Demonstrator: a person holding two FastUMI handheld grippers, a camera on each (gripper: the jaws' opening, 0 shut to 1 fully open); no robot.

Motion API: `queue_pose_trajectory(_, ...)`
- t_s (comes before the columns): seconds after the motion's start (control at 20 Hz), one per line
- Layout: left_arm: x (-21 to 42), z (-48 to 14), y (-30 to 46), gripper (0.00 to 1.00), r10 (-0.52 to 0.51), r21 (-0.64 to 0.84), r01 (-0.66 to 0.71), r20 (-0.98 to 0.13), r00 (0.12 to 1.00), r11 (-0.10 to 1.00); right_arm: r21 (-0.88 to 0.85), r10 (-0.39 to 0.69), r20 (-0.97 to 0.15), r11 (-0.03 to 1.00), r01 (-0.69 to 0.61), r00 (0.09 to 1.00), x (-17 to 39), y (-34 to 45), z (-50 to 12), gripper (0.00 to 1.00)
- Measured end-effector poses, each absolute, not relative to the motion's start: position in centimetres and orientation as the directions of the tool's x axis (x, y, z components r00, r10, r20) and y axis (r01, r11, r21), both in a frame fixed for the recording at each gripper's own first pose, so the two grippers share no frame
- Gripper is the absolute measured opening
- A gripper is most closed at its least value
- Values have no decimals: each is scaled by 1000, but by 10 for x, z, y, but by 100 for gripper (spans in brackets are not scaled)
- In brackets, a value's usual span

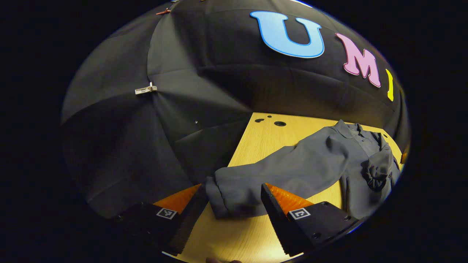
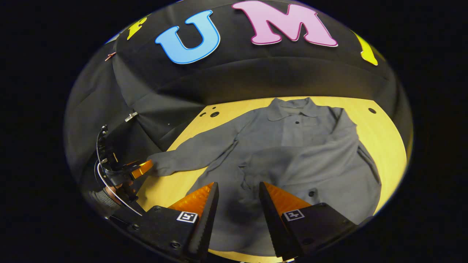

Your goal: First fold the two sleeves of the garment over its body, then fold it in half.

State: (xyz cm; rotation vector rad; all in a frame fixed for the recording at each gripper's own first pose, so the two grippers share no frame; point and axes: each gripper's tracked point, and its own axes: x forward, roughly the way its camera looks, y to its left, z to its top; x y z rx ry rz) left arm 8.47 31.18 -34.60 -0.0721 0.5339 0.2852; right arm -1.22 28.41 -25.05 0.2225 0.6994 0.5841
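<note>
Holding the left gripper low at the table's edge, we have its fingers spread wide on either side of the cuff of the garment's outstretched sleeve; the cuff sits between them, and we cannot tell whether either finger touches it, so nothing is clamped. In the right gripper view we see that same gripper at the far left of the garment, its tip right at the sleeve's end, with a hand behind it. The grey collared garment lies flat on the wooden table, collar toward the booth wall and hem toward us. From the collar outward, the outstretched sleeve runs left to the table's edge, while the other sleeve lies folded across the garment's body, its cuff near the middle of the front. In the left gripper view that folded sleeve's cuff shows as a bunched dark lump on the body, right of the outstretched sleeve. Our right gripper hovers over the garment's lower body, below the collar and near the hem, fingers parted with grey cloth visible between them; they grasp nothing that we can see. Small round holes mark the table's far corner, left of the collar.
</note>
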Motion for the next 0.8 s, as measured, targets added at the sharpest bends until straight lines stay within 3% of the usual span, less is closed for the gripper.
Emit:
queue_pose_trajectory(0.55,98,-400,308,97,253,40,-297,-637,728,954,371,504,-569,863,-344,649,-64,196,-237,70)
queue_pose_trajectory(0.6,96,-406,298,99,205,12,-263,-660,723,965,372,500,-571,865,-338,652,-68,190,-235,70)
queue_pose_trajectory(0.7,102,-406,284,62,149,2,-198,-667,730,980,382,494,-570,867,-321,657,-71,179,-236,70)
queue_pose_trajectory(0.8,105,-405,279,25,163,41,-186,-687,708,982,391,490,-565,868,-307,664,-71,171,-235,70)
